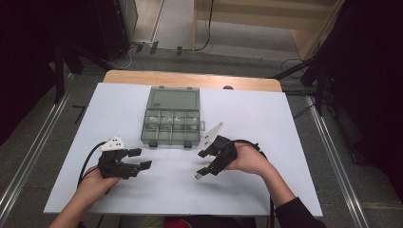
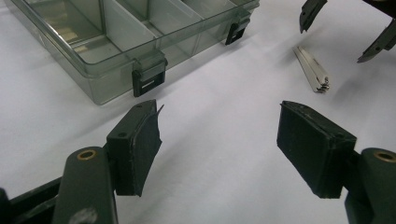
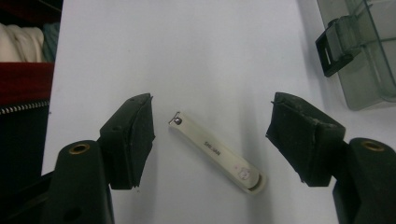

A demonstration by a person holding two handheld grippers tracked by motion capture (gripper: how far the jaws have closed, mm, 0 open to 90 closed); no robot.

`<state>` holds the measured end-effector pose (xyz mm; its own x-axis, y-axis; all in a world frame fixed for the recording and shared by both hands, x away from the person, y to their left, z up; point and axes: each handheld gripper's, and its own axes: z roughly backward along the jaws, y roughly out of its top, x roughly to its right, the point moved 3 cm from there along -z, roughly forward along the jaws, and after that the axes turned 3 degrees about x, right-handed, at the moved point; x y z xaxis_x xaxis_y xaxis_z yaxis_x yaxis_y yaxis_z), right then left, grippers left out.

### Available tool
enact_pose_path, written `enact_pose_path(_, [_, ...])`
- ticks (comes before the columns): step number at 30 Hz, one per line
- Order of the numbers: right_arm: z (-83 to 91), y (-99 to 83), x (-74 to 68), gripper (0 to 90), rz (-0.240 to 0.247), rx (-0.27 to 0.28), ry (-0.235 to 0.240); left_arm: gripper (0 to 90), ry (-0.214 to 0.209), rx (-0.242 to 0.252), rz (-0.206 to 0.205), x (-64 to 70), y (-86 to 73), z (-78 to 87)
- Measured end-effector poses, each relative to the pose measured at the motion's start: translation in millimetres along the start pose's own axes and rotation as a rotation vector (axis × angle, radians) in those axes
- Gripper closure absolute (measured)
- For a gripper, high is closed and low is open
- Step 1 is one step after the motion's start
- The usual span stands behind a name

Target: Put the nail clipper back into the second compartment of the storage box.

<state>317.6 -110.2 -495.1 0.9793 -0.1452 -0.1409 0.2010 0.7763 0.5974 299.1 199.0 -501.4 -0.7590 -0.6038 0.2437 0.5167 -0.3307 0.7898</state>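
A white nail clipper (image 3: pixel 217 153) lies flat on the white table sheet, between the spread jaws of my right gripper (image 3: pixel 215 109), which touch nothing. From above, the clipper (image 1: pixel 197 175) is a small glint by my right gripper (image 1: pixel 203 163), right of centre. My left gripper (image 1: pixel 140 158) is open over bare sheet at the left, holding nothing. In the left gripper view its jaws (image 2: pixel 219 126) frame empty sheet, with the clipper (image 2: pixel 312 69) farther off. A clear compartment box (image 1: pixel 172 116) stands open at the table's middle, beyond both grippers.
The box's front wall and black latches (image 2: pixel 148 77) are close ahead of the left gripper; its corner (image 3: pixel 364 51) is at the upper right of the right gripper view. Red and dark fabric (image 3: pixel 23 74) lies past the table's near edge. Several small pale items sit in the compartments (image 1: pixel 166 118).
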Motion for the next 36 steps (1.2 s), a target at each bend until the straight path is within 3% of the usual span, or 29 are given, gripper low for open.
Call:
enact_pose_path(16, [-13.4, -0.3, -6.3, 32.8, 0.126, -0.041, 0.010, 29.4, -0.001, -0.011, 0.001, -2.8, -0.7, -1.6])
enact_pose_path(26, [-23.5, -4.7, -8.1, 37.7, 0.168, -0.065, 0.036, 29.4, 0.000, -0.012, 0.003, -3.5, -1.3, -1.6])
enact_pose_path(36, [-31.0, -5.8, -10.4, 41.7, 0.209, -0.097, 0.018, 29.3, -0.001, -0.017, -0.001, -3.5, -2.0, -1.6])
